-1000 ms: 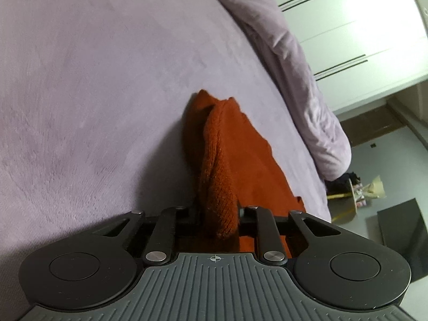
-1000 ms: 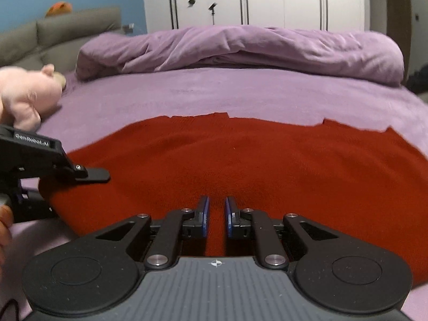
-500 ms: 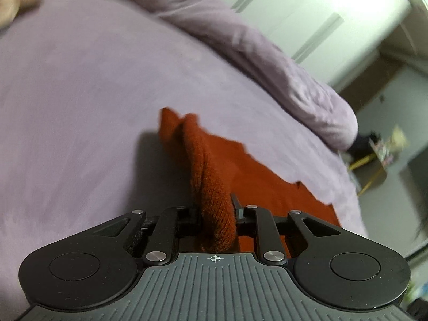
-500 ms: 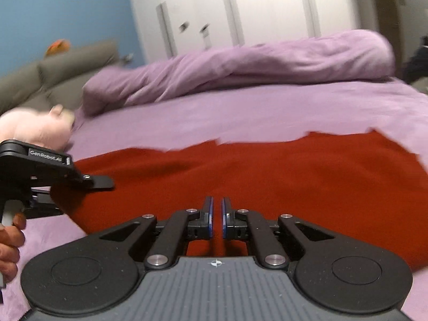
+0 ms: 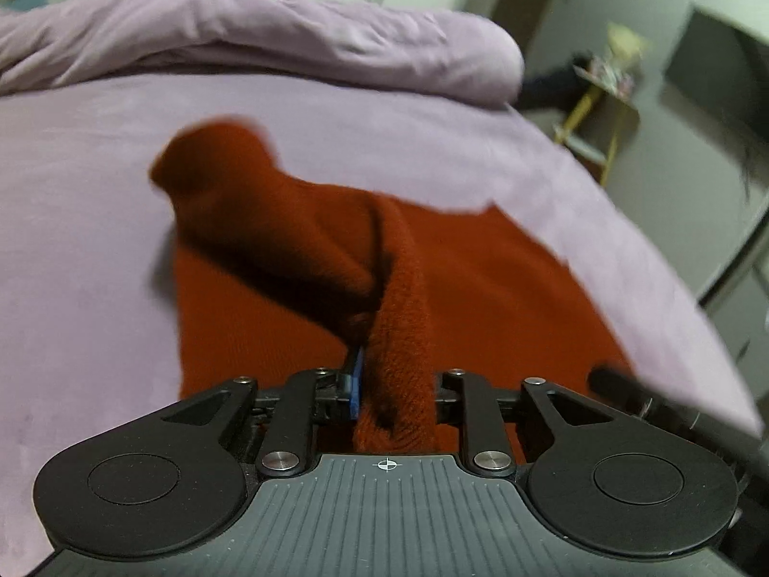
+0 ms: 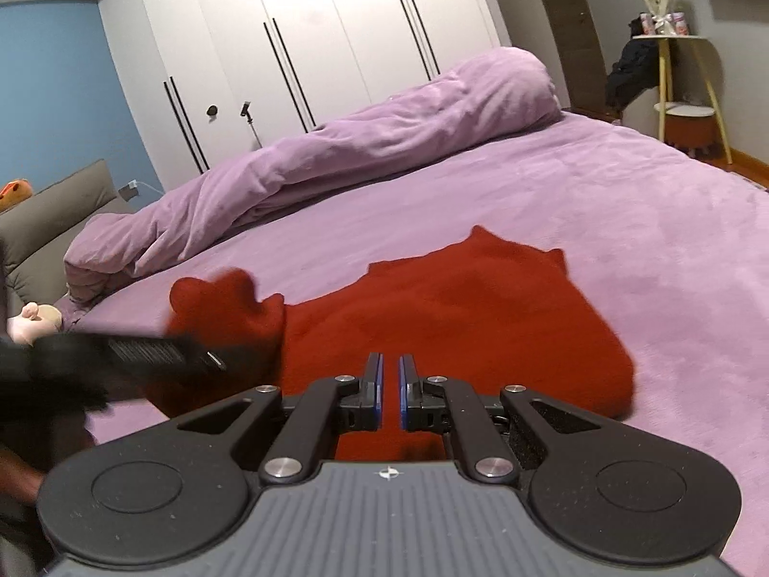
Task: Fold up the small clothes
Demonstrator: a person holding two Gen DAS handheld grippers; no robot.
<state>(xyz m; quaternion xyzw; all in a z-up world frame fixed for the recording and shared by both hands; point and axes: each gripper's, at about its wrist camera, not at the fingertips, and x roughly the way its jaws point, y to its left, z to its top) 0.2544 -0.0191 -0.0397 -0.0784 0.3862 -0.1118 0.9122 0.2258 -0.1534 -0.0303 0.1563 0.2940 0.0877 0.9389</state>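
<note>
A red knitted garment (image 6: pixel 456 317) is spread on the purple bed cover (image 6: pixel 625 202) at the centre of the right wrist frame, with a raised fold at its left edge. In the left wrist frame, a thick bunch of the same cloth (image 5: pixel 399 351) is pinched between the fingers of the left gripper (image 5: pixel 396 394), and a lifted flap is seen toward the upper left, blurred. The fingers of the right gripper (image 6: pixel 390 394) are held nearly together with a narrow gap, nothing gripped, above the garment's near edge. A rolled duvet (image 6: pixel 336 144) is seen along the far side of the bed.
</note>
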